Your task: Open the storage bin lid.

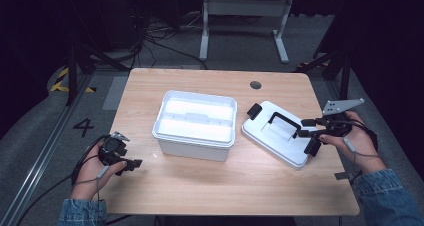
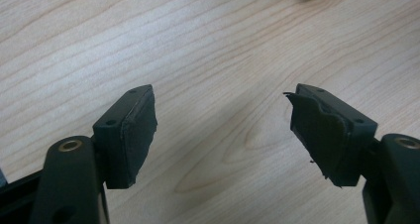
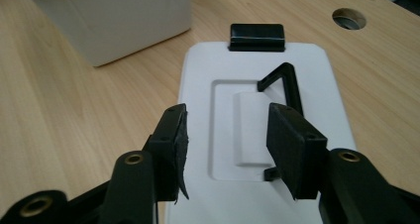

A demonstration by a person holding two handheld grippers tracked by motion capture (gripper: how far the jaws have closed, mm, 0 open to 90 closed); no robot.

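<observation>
A round hole [image 1: 255,84] pierces the wooden table [image 1: 210,186].

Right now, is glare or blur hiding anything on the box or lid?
High view: the open box glows washed-out inside, its dividers faint; surroundings dark. Right gripper view: the lid and its handle sharp, near jaws soft. Left gripper view: table grain clear.

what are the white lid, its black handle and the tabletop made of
White lid: likely moulded plastic, smooth matte, with rounded edges and a pressed recess. Black handle: probably hard plastic, plain matte bar. Tabletop: looks like light wood or wood-look laminate, with visible grain lines.
</observation>
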